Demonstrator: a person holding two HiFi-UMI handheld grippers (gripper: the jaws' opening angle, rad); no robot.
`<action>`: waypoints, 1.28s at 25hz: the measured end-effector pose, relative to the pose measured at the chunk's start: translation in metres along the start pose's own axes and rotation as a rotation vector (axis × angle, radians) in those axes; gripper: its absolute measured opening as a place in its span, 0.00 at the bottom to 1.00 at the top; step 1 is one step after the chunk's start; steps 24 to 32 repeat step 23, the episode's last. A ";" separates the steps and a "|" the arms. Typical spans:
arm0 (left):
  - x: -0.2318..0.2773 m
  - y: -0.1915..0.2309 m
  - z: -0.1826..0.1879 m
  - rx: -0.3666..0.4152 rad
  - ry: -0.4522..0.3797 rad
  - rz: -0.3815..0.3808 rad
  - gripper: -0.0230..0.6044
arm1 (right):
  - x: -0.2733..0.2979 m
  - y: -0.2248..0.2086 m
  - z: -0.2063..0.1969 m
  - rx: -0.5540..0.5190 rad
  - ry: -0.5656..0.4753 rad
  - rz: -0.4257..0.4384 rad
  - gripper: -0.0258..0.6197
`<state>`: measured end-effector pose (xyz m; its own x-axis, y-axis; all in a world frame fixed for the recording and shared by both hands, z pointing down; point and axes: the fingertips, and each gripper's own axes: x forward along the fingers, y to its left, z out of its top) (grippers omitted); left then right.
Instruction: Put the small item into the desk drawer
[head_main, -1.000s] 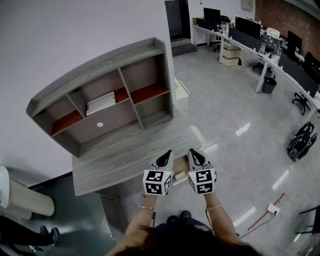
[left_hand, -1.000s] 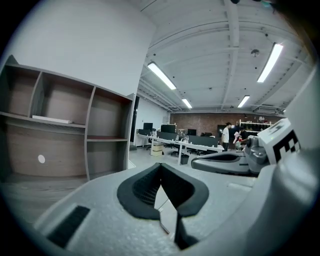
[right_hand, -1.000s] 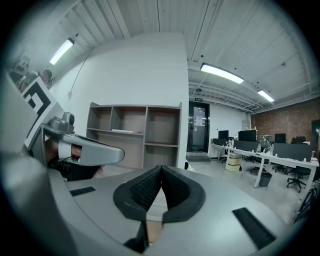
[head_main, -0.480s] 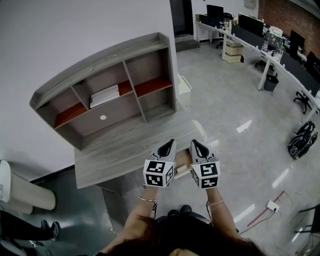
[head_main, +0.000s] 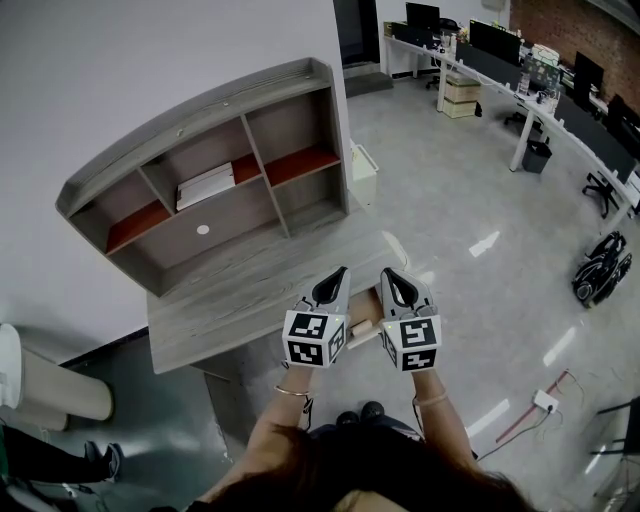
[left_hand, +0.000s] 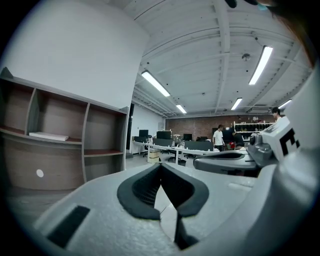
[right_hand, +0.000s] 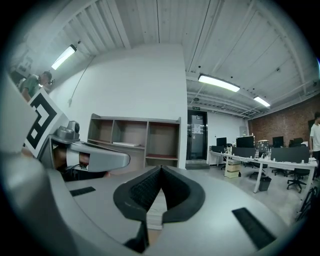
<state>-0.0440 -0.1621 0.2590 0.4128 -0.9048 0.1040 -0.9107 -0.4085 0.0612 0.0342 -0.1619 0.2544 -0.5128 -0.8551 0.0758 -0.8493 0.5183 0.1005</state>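
The grey wooden desk (head_main: 235, 300) carries a shelf hutch (head_main: 200, 150) at its back. At the desk's front right, an open drawer (head_main: 362, 308) shows a strip of tan inside between my two grippers. My left gripper (head_main: 340, 272) hangs over the drawer's left side, and its jaws are shut and empty in the left gripper view (left_hand: 161, 166). My right gripper (head_main: 387, 273) is level with it over the drawer's right side, also shut and empty (right_hand: 161, 169). The two grippers hide most of the drawer. No small item shows in any view.
A white book (head_main: 205, 186) lies on a hutch shelf. A white cylinder (head_main: 40, 385) stands on the floor left of the desk, near a person's shoes (head_main: 100, 462). Office desks with monitors (head_main: 520, 80) line the far right. A power strip (head_main: 545, 400) lies on the shiny floor.
Both grippers have stayed side by side over the drawer, drifting slightly up the picture as the head view shifted. Their jaws have stayed shut.
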 end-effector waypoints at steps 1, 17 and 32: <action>0.000 0.000 0.000 0.000 0.000 -0.003 0.06 | 0.000 0.000 0.000 -0.005 0.000 -0.003 0.04; -0.002 -0.009 -0.001 0.003 0.003 -0.032 0.06 | -0.004 0.002 0.005 -0.013 -0.001 -0.023 0.04; -0.003 -0.011 0.000 0.004 0.004 -0.040 0.06 | -0.006 0.003 0.009 -0.011 -0.004 -0.030 0.04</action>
